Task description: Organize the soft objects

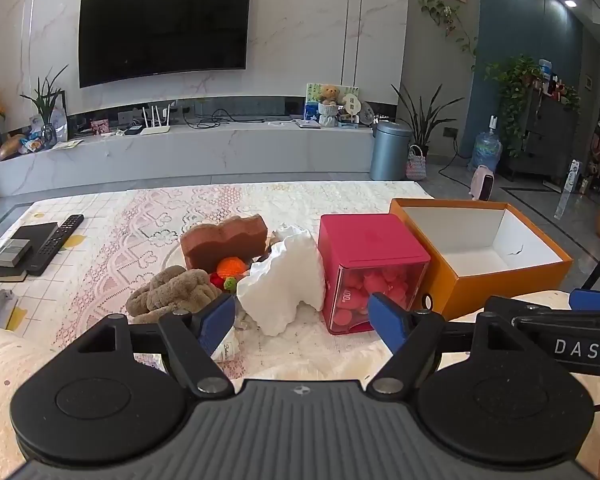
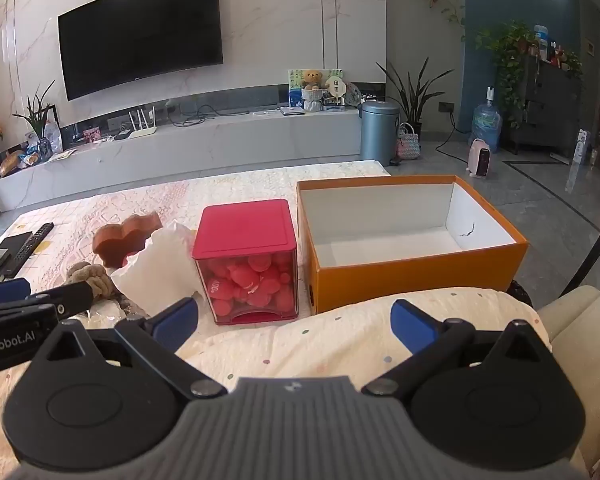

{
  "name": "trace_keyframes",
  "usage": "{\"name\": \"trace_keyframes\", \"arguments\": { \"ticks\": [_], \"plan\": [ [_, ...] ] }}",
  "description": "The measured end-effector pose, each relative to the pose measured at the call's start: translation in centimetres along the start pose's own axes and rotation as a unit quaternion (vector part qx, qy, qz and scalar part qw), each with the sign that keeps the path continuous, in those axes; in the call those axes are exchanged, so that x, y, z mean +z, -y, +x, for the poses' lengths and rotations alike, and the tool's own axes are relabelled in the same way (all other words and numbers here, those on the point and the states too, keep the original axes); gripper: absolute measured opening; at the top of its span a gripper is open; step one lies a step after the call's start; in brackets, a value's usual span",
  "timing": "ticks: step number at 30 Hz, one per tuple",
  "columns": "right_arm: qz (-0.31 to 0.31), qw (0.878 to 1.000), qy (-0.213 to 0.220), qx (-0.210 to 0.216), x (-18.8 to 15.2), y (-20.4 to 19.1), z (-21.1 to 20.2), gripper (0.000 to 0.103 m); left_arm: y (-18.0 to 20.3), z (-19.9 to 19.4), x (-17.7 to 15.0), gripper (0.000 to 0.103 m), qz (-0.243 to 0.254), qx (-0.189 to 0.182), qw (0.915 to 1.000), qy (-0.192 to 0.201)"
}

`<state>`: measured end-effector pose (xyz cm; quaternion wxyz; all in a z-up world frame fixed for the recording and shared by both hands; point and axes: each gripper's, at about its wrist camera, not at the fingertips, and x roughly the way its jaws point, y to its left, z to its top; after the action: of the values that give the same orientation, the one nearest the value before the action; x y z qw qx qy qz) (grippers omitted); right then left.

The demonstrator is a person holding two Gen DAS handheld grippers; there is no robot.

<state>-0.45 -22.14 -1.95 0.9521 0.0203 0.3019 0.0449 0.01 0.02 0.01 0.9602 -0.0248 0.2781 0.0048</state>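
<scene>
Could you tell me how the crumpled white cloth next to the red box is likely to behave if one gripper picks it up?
The white cloth stands in loose, crumpled folds, so it will probably go floppy and droop. It looks thin, so likely light. It leans against the red box and the knitted orange toy, so lifting it may nudge the toy.

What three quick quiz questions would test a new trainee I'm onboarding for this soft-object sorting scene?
1. True or false: the orange box already holds soft items.
2. Which thing stands directly left of the orange box in the right wrist view: A) brown sponge, B) red cube container, C) white crumpled cloth?
3. Are the left gripper and right gripper open or shut?

Key: 1 false, it is empty; 2 B; 3 both open, holding nothing.
</scene>
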Motion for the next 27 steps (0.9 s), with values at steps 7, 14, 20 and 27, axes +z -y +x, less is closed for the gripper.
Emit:
{"name": "trace_keyframes", "arguments": {
  "ticks": [7, 14, 20, 27],
  "plan": [
    [0.000, 1.000, -0.002, 0.002, -0.07, -0.07, 0.13, 0.100, -0.02, 0.01, 0.01, 0.089, -0.002, -0.001, 1.0000, -0.003],
    [0.001, 1.000, -0.003, 0.001, -0.23, 0.29, -0.05, 0.100, -0.02, 0.02, 0.02, 0.089, -0.003, -0.002, 1.0000, -0.005],
    [0.001, 1.000, -0.005, 0.001, -0.26, 0.09, 0.22, 0.100, 0.03, -0.05, -0.01, 0.089, -0.002, -0.003, 1.0000, -0.005],
    [0.000, 1.000, -0.009, 0.001, -0.50, -0.04, 0.80, 0.100, 0.05, 0.42, -0.90, 0.089, -0.003, -0.002, 1.0000, -0.007]
  ]
}}
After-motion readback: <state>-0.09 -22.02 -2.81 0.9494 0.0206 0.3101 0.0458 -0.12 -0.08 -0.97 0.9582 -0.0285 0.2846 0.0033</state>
